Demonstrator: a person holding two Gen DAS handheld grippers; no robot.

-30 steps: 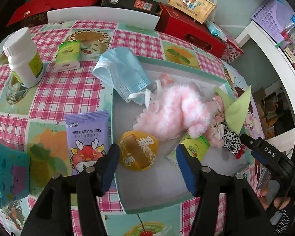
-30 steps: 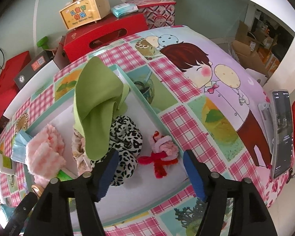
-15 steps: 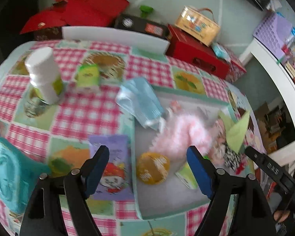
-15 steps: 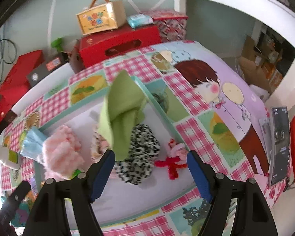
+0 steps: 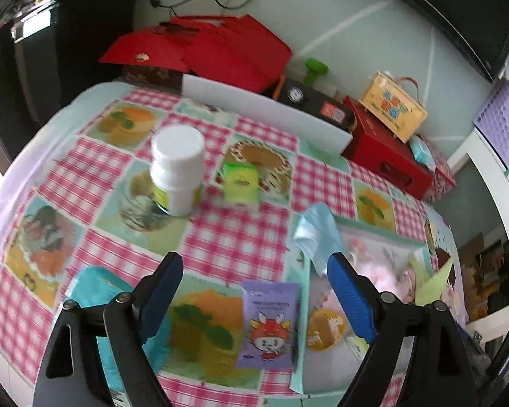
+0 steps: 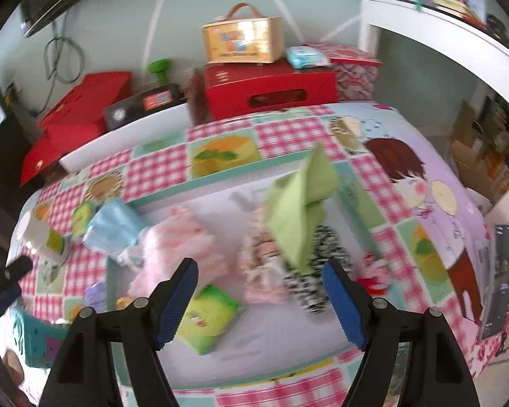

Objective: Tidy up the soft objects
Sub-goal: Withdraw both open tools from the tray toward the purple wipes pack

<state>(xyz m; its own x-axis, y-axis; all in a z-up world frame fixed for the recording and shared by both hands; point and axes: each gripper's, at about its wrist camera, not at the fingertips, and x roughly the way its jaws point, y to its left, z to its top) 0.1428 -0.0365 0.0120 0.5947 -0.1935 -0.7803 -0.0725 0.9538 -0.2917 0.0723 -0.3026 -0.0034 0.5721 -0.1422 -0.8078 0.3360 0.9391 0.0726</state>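
A white tray with a teal rim [image 6: 220,183] holds a pink fluffy toy [image 6: 183,240], a green cloth [image 6: 298,210], a black-and-white spotted piece [image 6: 322,264], a small red-and-pink doll [image 6: 373,271] and a green pack [image 6: 210,318]. A blue face mask [image 5: 317,234] hangs over the tray's left rim. My right gripper [image 6: 259,266] hovers open above the tray, with nothing between its fingers. My left gripper [image 5: 254,259] hangs above a purple wipes pack [image 5: 269,325] beside the tray. Its jaws are opening with nothing between them.
A white bottle [image 5: 178,169], a small green pack [image 5: 241,181] and a teal pouch [image 5: 95,291] sit on the checked tablecloth left of the tray. Red boxes [image 6: 268,91] and a yellow case [image 6: 244,39] stand behind the table. A phone [image 6: 498,278] lies at the right edge.
Both grippers have pulled up and back from the tray, so more of the table shows. The left jaws have spread wider and now hang over the wipes pack, left of the yellow packet.
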